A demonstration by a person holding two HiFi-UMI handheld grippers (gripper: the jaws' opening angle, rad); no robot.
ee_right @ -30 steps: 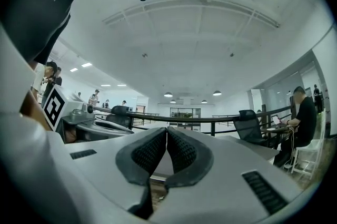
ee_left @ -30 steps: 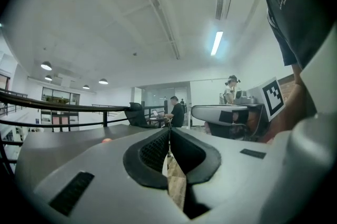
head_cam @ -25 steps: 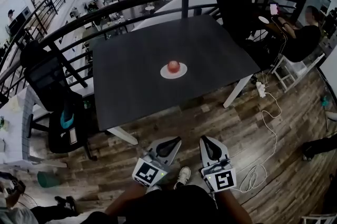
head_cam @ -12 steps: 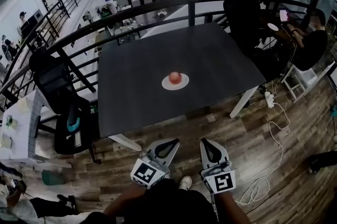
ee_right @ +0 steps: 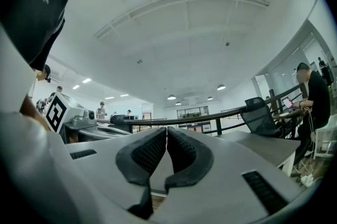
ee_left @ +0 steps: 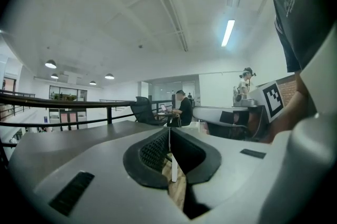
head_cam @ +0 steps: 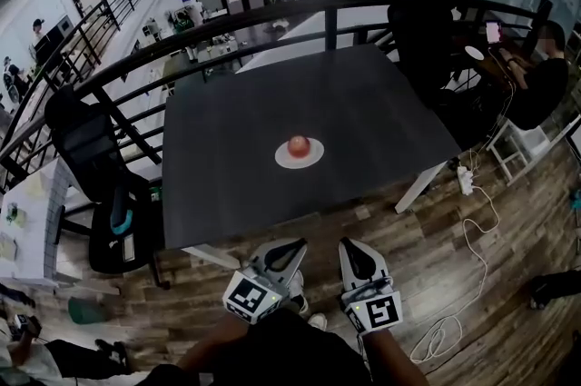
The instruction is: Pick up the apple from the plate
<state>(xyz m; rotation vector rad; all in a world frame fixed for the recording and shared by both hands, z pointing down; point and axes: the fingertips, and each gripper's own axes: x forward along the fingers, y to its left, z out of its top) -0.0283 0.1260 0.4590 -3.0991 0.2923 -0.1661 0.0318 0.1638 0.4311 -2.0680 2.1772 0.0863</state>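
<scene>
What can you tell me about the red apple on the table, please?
The small round red apple looks smooth and whole, with a paler patch on top; finer detail is too small to tell. It sits about midway on a round white plate, which rests on the dark square table, nearer the table's front edge. Only the plate touches it.

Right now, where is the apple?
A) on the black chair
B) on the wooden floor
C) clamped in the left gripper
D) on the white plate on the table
D: the apple sits on the plate at the middle of the table; the left gripper and right gripper are shut, empty, short of its edge.
</scene>
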